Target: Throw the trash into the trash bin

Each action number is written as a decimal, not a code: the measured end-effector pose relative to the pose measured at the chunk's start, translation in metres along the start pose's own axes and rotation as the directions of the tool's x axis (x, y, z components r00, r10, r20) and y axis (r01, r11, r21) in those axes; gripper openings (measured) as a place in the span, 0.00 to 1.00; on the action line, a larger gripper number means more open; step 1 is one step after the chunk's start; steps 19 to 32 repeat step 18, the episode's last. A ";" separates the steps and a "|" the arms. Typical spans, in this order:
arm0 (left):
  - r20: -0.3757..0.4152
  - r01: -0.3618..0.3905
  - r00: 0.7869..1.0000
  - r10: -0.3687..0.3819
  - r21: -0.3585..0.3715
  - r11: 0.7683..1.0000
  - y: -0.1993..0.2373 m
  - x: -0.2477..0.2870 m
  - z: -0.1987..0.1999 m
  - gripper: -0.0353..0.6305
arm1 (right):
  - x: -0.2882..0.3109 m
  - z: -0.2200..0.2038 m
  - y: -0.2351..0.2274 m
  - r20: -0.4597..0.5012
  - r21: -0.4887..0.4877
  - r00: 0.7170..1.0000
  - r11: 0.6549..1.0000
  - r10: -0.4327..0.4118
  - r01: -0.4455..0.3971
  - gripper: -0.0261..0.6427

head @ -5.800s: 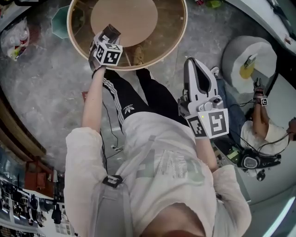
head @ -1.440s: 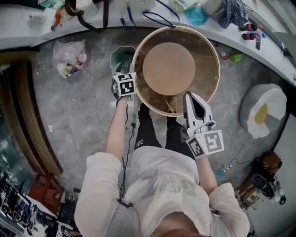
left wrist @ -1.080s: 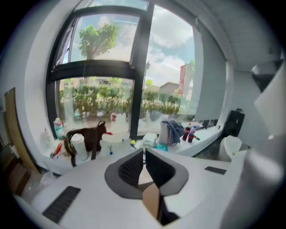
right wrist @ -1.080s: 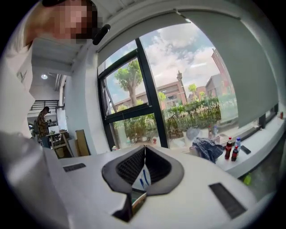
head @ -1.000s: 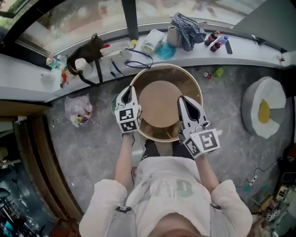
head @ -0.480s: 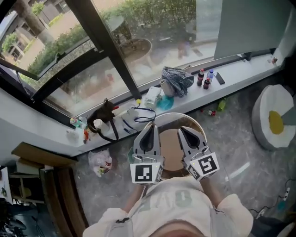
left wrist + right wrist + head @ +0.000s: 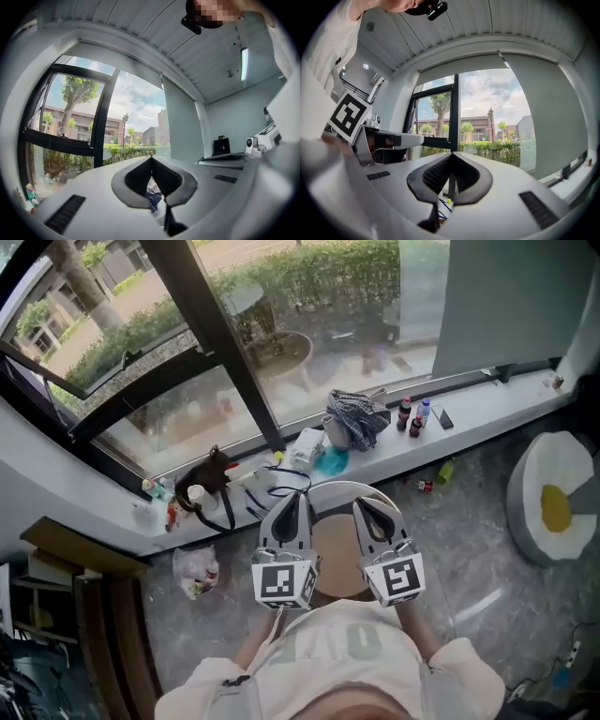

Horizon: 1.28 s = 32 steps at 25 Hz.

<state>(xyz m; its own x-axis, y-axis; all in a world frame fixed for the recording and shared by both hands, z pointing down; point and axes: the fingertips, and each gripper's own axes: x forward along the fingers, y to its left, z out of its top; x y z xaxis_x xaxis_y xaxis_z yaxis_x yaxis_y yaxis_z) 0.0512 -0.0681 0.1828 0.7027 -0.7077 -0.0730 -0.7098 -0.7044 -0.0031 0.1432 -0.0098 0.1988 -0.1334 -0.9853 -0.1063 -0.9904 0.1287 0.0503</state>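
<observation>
On the floor under the left end of the windowsill (image 7: 487,395) lies a clear plastic bag of rubbish (image 7: 195,570), well apart from both of your grippers. The trash bin cannot be made out in any view.

You hold your left gripper (image 7: 288,501) and right gripper (image 7: 365,504) side by side in front of your chest, both pointing toward the window (image 7: 281,343). Between them shows the round wooden table (image 7: 339,554) on the floor.

Your left gripper (image 7: 151,161) has its jaws clenched tip to tip on nothing. Through the gap beneath the tips you see a bit of checked cloth (image 7: 152,197). Your right gripper (image 7: 451,157) is likewise closed and empty, and the left gripper's marker cube (image 7: 349,115) sits at the left edge of its view.

Along the windowsill, the checked cloth (image 7: 356,418) is heaped near the middle, with small bottles (image 7: 410,413) just to its right. A black bag (image 7: 211,474) sits toward the left end. A green bottle (image 7: 445,470) lies on the floor below the sill, and a round white cushion with a yellow centre (image 7: 548,507) sits at the right edge.
</observation>
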 end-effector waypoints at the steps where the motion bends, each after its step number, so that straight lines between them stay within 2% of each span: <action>1: 0.002 -0.008 1.000 0.008 -0.004 1.000 0.001 -0.001 0.000 0.07 | 0.001 0.000 0.001 -0.004 -0.001 1.000 1.000 0.008 -0.008 0.06; 13: -0.008 -0.098 0.995 0.098 -0.089 0.991 0.023 -0.019 -0.011 0.07 | 0.002 0.002 0.011 -0.019 0.009 0.998 0.998 0.059 -0.059 0.06; 18: -0.007 -0.106 0.994 0.106 -0.085 0.991 0.028 -0.026 -0.010 0.07 | -0.001 0.000 0.024 -0.022 -0.010 0.995 0.995 0.102 -0.102 0.06; 32: -0.007 -0.106 0.994 0.106 -0.085 0.991 0.028 -0.026 -0.010 0.07 | -0.001 0.000 0.024 -0.022 -0.010 0.995 0.995 0.102 -0.102 0.06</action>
